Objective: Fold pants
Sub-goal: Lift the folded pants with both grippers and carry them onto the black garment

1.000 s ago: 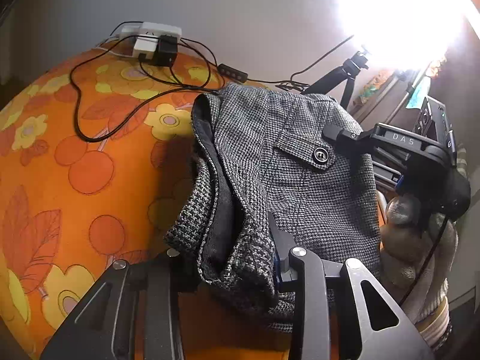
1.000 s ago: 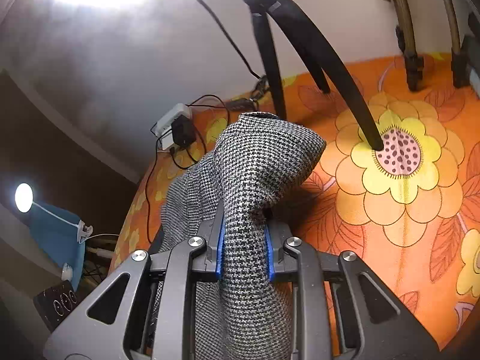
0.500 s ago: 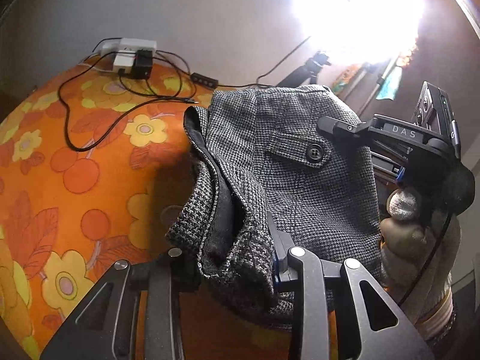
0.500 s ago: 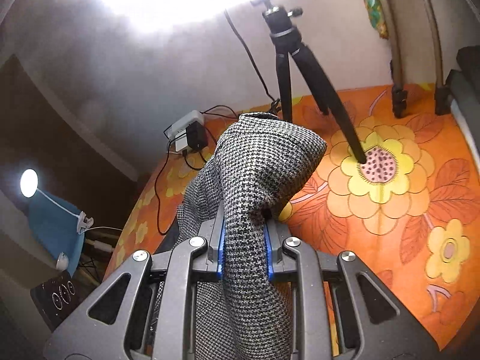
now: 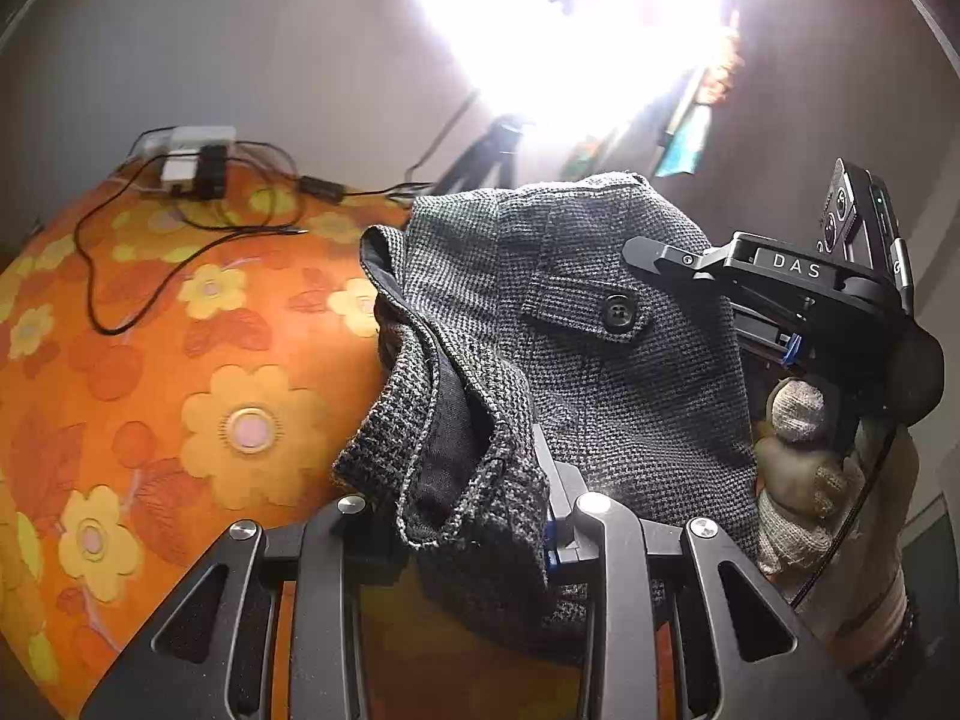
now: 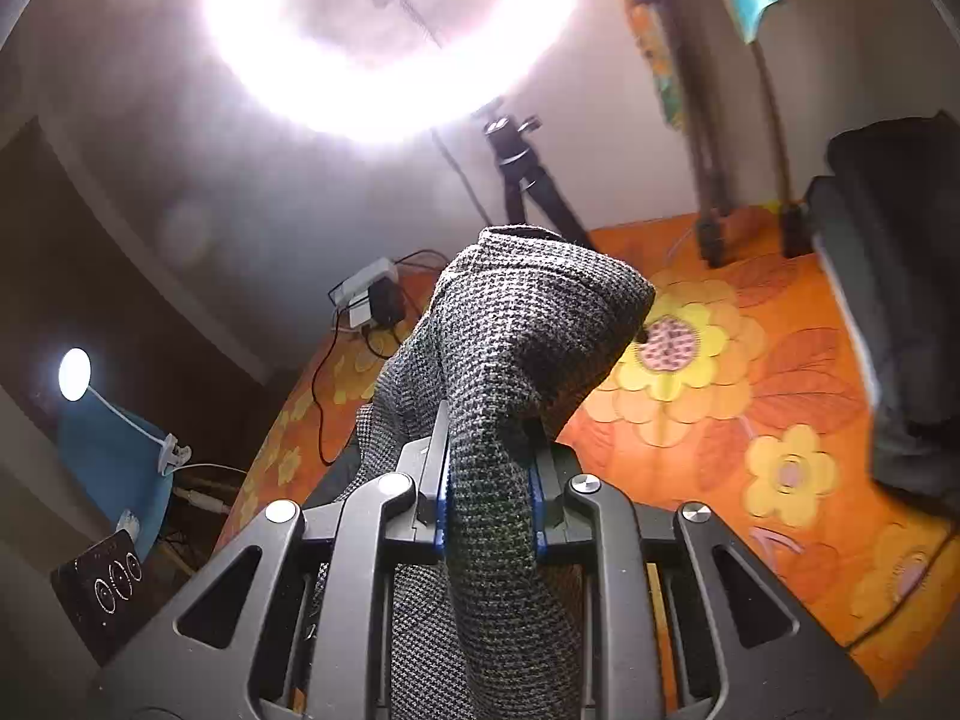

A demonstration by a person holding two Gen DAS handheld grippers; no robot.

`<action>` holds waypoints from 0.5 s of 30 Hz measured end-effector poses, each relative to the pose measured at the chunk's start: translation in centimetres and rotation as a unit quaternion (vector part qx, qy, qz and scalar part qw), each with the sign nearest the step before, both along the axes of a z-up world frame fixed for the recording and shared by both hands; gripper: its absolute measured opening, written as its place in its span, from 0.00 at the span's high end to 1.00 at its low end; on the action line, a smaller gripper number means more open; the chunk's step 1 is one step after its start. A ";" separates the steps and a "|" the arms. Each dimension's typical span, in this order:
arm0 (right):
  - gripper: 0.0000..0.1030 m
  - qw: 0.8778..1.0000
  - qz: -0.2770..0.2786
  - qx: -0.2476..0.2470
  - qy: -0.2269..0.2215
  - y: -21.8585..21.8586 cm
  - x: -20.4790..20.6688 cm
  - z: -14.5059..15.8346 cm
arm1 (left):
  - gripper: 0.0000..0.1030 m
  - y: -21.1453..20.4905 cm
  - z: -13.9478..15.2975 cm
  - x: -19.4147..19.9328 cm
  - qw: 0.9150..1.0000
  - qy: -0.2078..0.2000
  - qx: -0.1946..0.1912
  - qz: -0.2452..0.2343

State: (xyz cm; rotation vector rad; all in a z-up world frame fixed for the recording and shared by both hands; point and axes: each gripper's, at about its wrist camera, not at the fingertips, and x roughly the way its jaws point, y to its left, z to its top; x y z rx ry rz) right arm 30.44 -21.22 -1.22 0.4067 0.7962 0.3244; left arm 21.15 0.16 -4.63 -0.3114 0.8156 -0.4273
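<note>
The grey houndstooth pants (image 5: pixel 570 348) hang lifted above the orange flowered cloth (image 5: pixel 180 396), waistband side up, with a buttoned pocket flap (image 5: pixel 618 312) showing. My left gripper (image 5: pixel 474 516) is shut on one bunched corner of the waistband, whose black lining is turned outward. The right gripper (image 5: pixel 714 276), held by a gloved hand (image 5: pixel 798 450), grips the other end of the waistband. In the right wrist view that gripper (image 6: pixel 489 498) is shut on a thick fold of the pants (image 6: pixel 528 336), its blue pads pressing both sides. The legs drop out of sight below.
A white power strip with plugs (image 5: pixel 192 162) and loose black cables (image 5: pixel 180 228) lie at the far left of the cloth. A tripod (image 6: pixel 528 180) under a bright ring light stands at the back. A dark bundle (image 6: pixel 900 300) sits at the right edge.
Both grippers have risen with the pants still clamped. The cloth, power strip and tripod now sit lower and farther off, and more of the ring light is in view.
</note>
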 end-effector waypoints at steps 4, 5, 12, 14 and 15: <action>0.80 1.000 -0.014 -0.002 -0.009 -2.2 -1.6 1.3 | 0.71 -2.3 0.9 -0.6 1.000 -0.010 0.001 -0.016; 0.80 1.000 -0.017 -0.003 -0.011 -2.7 -1.9 1.6 | 0.71 -2.9 1.1 -0.7 1.000 -0.013 0.000 -0.020; 0.80 0.998 -0.047 -0.015 -0.025 -7.4 -4.3 4.2 | 0.71 -7.4 2.7 -1.8 0.998 -0.030 -0.012 -0.049; 0.80 0.998 -0.053 -0.019 -0.030 -8.7 -4.8 4.9 | 0.71 -8.6 3.0 -1.8 0.998 -0.033 -0.018 -0.055; 0.80 0.998 -0.057 -0.022 -0.033 -9.6 -5.1 5.4 | 0.71 -9.3 3.2 -1.8 0.997 -0.035 -0.022 -0.059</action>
